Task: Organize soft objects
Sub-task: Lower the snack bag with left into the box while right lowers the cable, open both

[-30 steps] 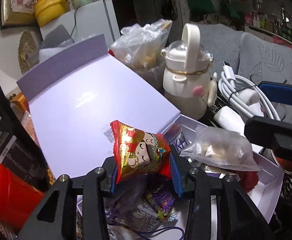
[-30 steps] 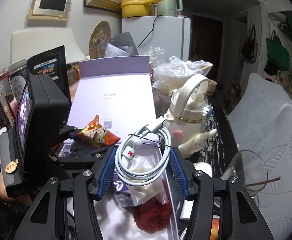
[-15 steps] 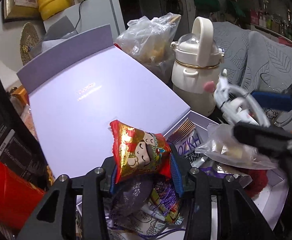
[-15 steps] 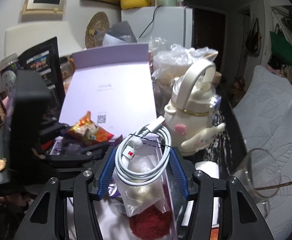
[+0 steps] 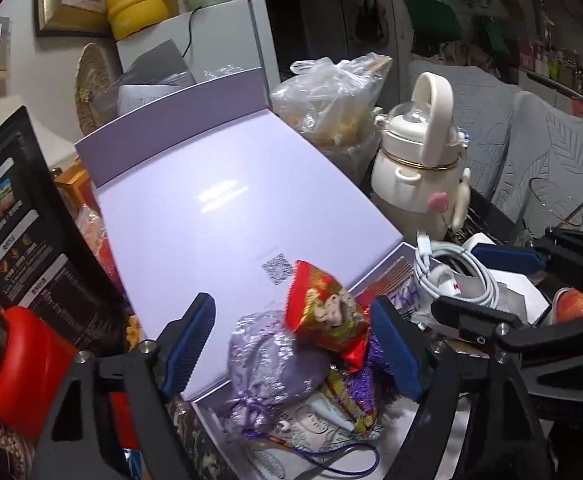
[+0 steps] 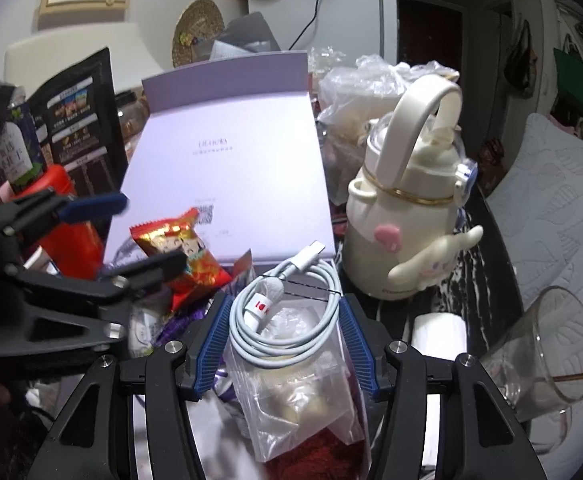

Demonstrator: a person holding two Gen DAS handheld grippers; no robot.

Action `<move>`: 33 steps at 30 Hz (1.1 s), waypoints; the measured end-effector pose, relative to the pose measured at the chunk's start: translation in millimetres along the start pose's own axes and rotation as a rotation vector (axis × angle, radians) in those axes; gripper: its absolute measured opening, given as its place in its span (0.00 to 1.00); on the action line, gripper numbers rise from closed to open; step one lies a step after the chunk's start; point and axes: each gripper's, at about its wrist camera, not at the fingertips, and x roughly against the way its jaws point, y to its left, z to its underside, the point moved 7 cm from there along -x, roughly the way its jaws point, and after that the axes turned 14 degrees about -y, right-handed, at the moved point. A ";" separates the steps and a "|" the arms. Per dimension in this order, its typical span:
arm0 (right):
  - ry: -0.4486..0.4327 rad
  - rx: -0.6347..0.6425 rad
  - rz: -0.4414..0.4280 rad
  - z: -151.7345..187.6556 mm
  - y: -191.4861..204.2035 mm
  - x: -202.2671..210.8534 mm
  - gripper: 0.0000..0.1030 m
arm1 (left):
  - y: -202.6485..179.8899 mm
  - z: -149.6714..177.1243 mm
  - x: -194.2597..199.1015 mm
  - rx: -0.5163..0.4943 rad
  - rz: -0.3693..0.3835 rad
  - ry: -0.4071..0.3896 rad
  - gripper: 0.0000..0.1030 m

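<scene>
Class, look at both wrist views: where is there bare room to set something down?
The open lavender box lid is bare, bordered by the black pouch and cream bottle. The box tray below is crowded: snack packet, purple pouch, zip bag.

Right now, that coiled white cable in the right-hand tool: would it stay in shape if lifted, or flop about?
The white cable would likely keep its loop, since a thin tie crosses the coil and the right gripper presses its sides. The free plug end sticks out and could swing. It looks light, and its smooth sheath might slip if the hold loosens.
</scene>
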 end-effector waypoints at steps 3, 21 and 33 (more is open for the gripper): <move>0.002 0.000 0.008 2.2 -0.8 -2.4 0.55 | 3.3 -0.7 2.1 -0.010 -0.016 0.006 0.78; 0.030 0.037 0.049 -17.9 5.1 15.4 0.65 | 12.3 -16.3 25.7 0.001 -0.014 -0.026 0.78; -0.079 0.080 0.089 -68.3 27.6 76.6 0.65 | 19.3 -52.3 78.1 0.026 -0.017 -0.112 0.78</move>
